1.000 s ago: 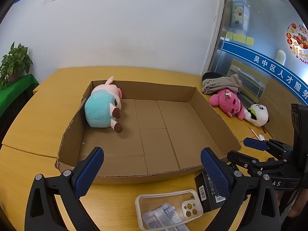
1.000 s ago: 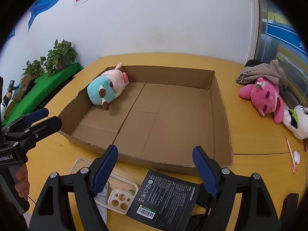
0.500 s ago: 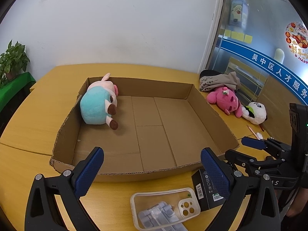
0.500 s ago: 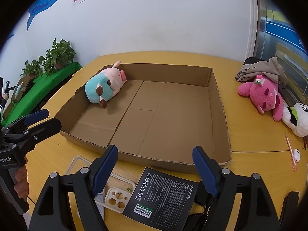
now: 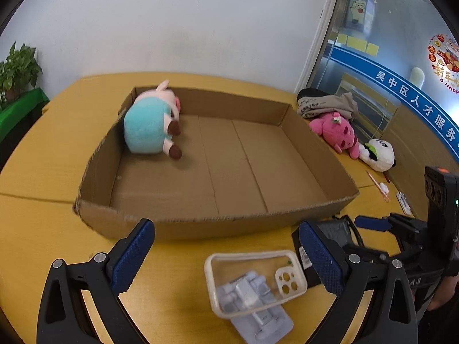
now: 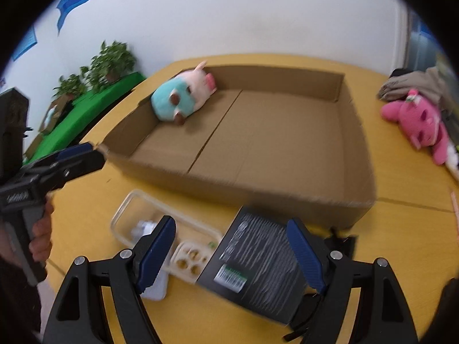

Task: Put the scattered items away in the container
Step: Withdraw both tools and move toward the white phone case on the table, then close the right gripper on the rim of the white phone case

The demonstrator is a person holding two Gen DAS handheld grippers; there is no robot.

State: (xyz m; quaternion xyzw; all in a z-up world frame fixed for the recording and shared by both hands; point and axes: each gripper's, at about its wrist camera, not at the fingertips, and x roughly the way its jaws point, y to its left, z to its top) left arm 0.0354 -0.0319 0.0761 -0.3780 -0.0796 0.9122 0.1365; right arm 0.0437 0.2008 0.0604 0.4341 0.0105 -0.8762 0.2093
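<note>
On a yellow desk (image 5: 34,157), both claws, left (image 5: 226,255) and right (image 6: 233,253), hang released and empty above a clear phone case (image 5: 255,281) and black box (image 6: 258,261) lying just before a cardboard tray (image 5: 200,223) holding a teal plush (image 5: 149,129).

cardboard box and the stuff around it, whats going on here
A person holds two grippers, both with jaws open and empty. The left gripper hangs over a clear plastic phone case, the right gripper over a flat black box. Only a blue-and-pink plush pig lies in the shallow cardboard box.
</note>
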